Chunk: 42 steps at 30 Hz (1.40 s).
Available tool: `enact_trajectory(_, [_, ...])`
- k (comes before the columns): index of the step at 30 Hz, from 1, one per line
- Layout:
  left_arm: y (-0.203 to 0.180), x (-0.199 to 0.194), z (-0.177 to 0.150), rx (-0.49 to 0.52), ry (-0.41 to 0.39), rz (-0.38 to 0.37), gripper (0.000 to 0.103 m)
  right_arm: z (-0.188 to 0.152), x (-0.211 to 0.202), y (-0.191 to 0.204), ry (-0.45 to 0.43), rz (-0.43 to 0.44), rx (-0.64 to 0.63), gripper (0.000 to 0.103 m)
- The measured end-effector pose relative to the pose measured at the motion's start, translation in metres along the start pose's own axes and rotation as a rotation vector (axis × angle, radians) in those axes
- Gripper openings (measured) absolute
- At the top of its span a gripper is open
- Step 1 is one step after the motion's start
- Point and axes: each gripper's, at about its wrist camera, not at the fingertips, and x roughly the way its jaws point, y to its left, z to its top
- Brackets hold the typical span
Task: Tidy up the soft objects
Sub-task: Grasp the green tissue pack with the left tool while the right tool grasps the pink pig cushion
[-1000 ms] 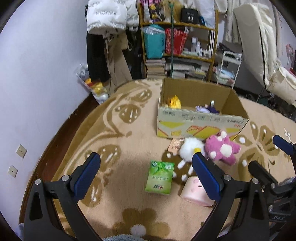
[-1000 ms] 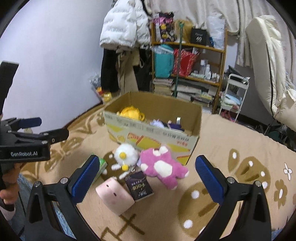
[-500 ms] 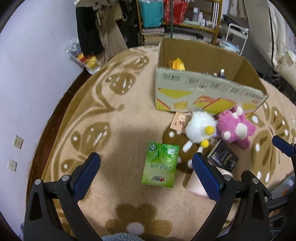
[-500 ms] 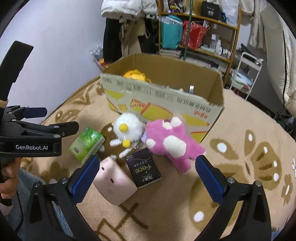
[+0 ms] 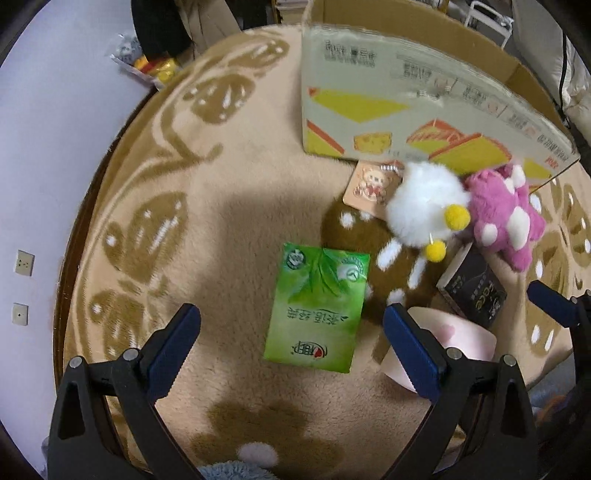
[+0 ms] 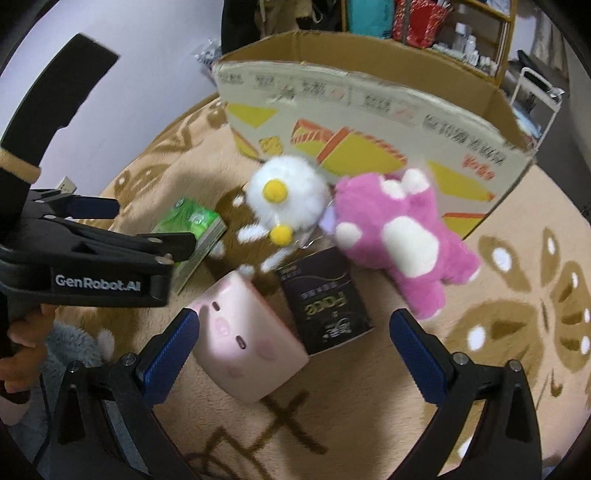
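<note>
A green tissue pack [image 5: 317, 308] lies flat on the carpet, just ahead of and between the fingers of my open, empty left gripper [image 5: 291, 345]; it also shows in the right wrist view [image 6: 192, 230]. A white fluffy plush [image 5: 424, 208] [image 6: 288, 195], a pink plush [image 5: 502, 214] [image 6: 399, 236], a black tissue pack [image 5: 474, 291] [image 6: 327, 304] and a pink pig cushion [image 5: 454, 341] [image 6: 245, 332] lie in front of the cardboard box [image 5: 406, 96] [image 6: 369, 110]. My right gripper [image 6: 295, 352] is open and empty above the cushion and black pack.
A small bear-print card [image 5: 371, 182] lies by the box's front wall. The patterned carpet [image 5: 203, 221] ends at a wall [image 5: 55, 129] on the left. Shelves [image 6: 443, 22] stand behind the box. The left gripper's body [image 6: 96, 258] is at the right view's left.
Both grippers have moved down and forward toward the carpet. The green pack now sits between the left fingers. The cushion and black pack are closer under the right gripper.
</note>
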Motion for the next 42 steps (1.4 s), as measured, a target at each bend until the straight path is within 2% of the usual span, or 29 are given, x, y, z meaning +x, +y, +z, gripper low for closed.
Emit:
enact_trajectory(4, [-0.003,0.01,0.002,0.002,0.034,-0.007,0.098,0.0,0.007,0.004,0.024,0.029,-0.003,0.095])
enact_trajectory(5, [-0.002,0.012,0.003,-0.004,0.037,-0.017,0.098,0.0,0.008,0.004,0.029,0.036,0.0,0.09])
enact_trajectory(8, [-0.002,0.02,0.004,-0.01,0.052,-0.029,0.097,-0.001,0.009,0.004,0.04,0.058,0.003,0.087])
enact_trajectory(9, [-0.002,0.022,0.005,-0.011,0.056,-0.031,0.094,-0.001,0.008,0.004,0.038,0.059,0.001,0.086])
enact_trajectory(13, [-0.003,0.026,0.005,-0.009,0.07,-0.045,0.08,-0.001,0.007,0.007,0.037,0.087,-0.008,0.071])
enact_trajectory(14, [-0.003,0.026,0.005,-0.008,0.068,-0.052,0.076,-0.001,0.007,0.009,0.042,0.094,-0.013,0.064])
enact_trajectory(15, [-0.003,0.028,0.005,-0.008,0.068,-0.057,0.064,-0.001,0.009,0.01,0.051,0.109,-0.016,0.057])
enact_trajectory(16, [-0.003,0.029,0.005,-0.008,0.071,-0.065,0.057,-0.002,0.009,0.01,0.068,0.132,-0.014,0.047])
enact_trajectory(22, [0.003,0.036,0.003,-0.035,0.056,-0.096,0.054,-0.002,0.012,0.008,0.079,0.116,-0.008,0.027])
enact_trajectory(25, [0.004,0.034,0.0,-0.037,0.035,-0.092,0.054,-0.001,0.006,0.006,0.055,0.096,-0.007,0.023])
enact_trajectory(27, [0.004,0.026,-0.003,-0.032,0.005,-0.086,0.054,-0.001,-0.003,0.002,0.026,0.073,0.005,0.022])
enact_trajectory(31, [0.003,0.002,-0.008,-0.041,-0.074,-0.092,0.054,-0.003,-0.022,-0.01,-0.036,0.085,0.056,0.021])
enact_trajectory(35, [0.003,-0.038,-0.018,-0.042,-0.239,-0.07,0.054,-0.002,-0.047,-0.021,-0.126,0.063,0.09,0.021])
enact_trajectory(42, [-0.007,-0.087,-0.029,-0.04,-0.454,-0.044,0.054,-0.001,-0.078,-0.04,-0.246,-0.007,0.149,0.021])
